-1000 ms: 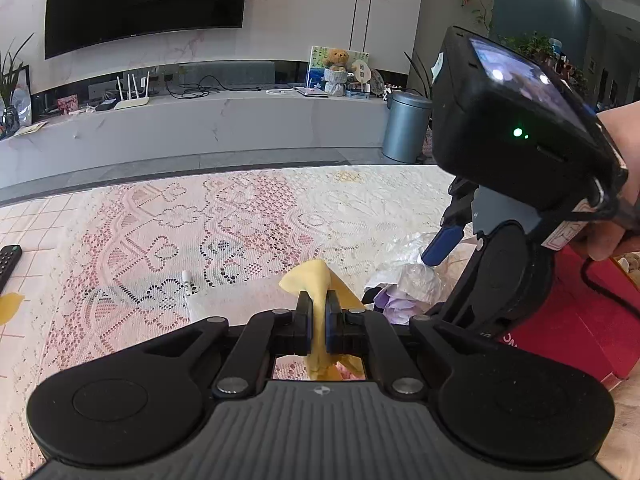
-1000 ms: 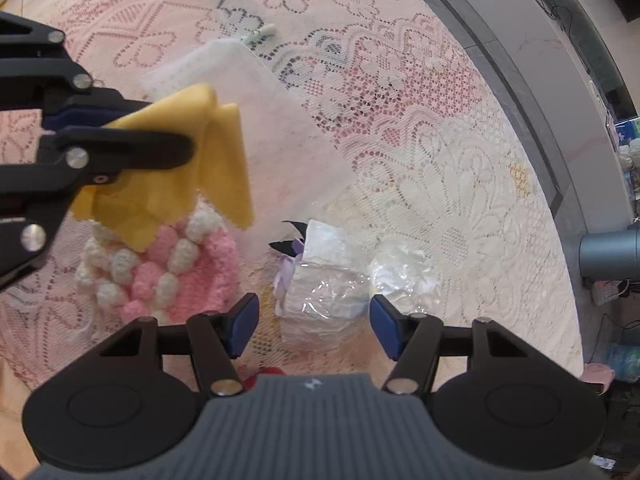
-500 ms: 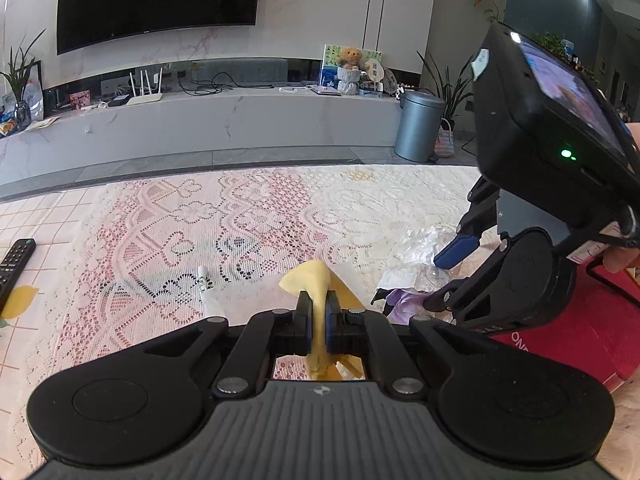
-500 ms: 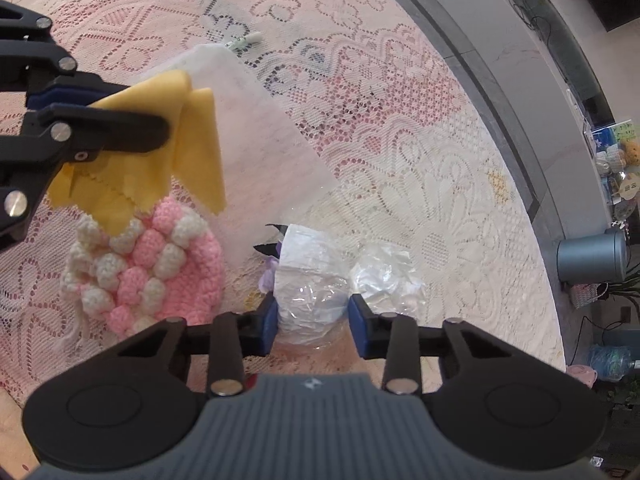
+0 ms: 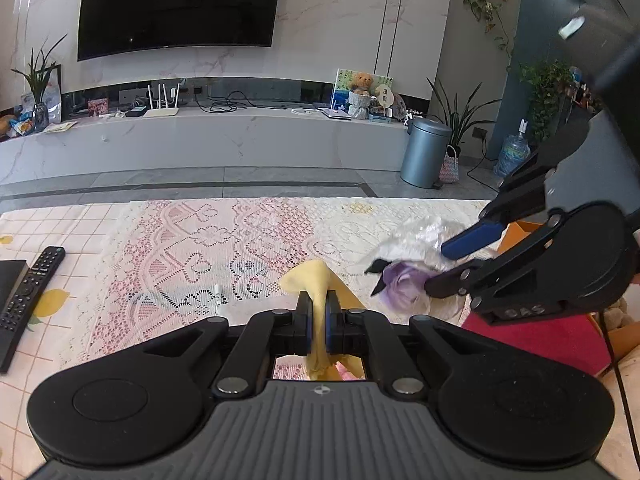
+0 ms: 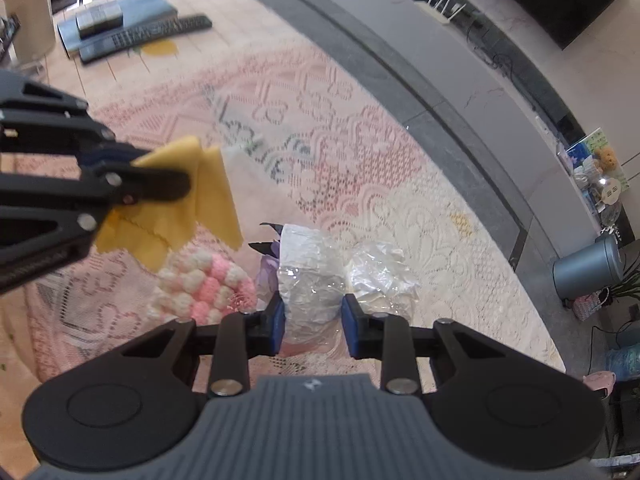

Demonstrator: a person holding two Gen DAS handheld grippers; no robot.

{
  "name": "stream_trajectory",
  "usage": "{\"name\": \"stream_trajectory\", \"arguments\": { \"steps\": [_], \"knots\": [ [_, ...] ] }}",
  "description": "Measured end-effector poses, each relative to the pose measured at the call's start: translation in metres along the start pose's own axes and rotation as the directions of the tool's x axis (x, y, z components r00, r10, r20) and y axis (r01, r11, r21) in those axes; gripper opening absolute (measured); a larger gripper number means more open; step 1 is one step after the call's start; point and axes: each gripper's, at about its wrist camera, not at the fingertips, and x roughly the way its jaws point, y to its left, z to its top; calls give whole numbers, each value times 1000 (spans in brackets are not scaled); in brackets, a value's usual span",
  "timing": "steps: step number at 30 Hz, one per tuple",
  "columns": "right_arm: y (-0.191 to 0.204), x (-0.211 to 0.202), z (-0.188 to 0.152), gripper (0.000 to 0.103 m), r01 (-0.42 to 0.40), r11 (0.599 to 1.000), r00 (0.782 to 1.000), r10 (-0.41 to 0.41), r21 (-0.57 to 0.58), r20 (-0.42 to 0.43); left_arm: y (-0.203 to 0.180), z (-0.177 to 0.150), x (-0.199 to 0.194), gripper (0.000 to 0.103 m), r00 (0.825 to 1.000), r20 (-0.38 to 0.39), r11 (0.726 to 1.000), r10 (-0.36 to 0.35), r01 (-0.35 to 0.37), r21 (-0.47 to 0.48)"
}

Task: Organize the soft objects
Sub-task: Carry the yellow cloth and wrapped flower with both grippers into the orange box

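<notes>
My left gripper is shut on a yellow cloth, which hangs lifted above the lace tablecloth. In the right wrist view the same yellow cloth droops from the left gripper. My right gripper has its jaws closing, and its blue pads press on a clear plastic-wrapped bundle with a purple soft item inside. In the left wrist view the right gripper holds that bundle raised off the table. A pink and white crocheted piece lies on the lace below the cloth.
A second crumpled clear plastic bag lies right of the bundle. A red box sits at the near right. A remote control and a dark flat device lie at the table's left end. The table's far edge drops to grey floor.
The right gripper's jaws came together on the plastic-wrapped bundle and lifted it off the table. The left gripper rose a little, still holding the yellow cloth.
</notes>
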Motion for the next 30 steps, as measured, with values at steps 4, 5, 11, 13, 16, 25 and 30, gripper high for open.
{"name": "stream_trajectory", "arguments": {
  "steps": [4,5,11,13,16,25,30],
  "knots": [
    [-6,-42,-8,29,-1,999,997,-3,48,79,-13,9,-19,6,1000,23,1000,-8,7,24],
    [-8,-53,-11,29,-5,998,995,-1,64,95,-17,12,-24,6,999,31,999,-12,11,33],
    [-34,-117,-43,29,34,985,982,-65,170,175,-49,32,-54,6,994,102,995,-46,36,98],
    [-47,-136,-60,29,57,974,977,-100,219,190,-65,37,-61,6,991,116,992,-74,62,106],
    [-70,-161,-91,29,86,953,971,-145,289,188,-92,45,-66,6,985,120,984,-126,109,142],
    [-147,-173,-202,29,172,841,967,-243,512,74,-194,73,-24,6,951,62,919,-303,275,282],
    [-185,-137,-246,29,172,771,975,-220,613,4,-239,80,31,6,932,-43,889,-360,357,285]
  ]
}}
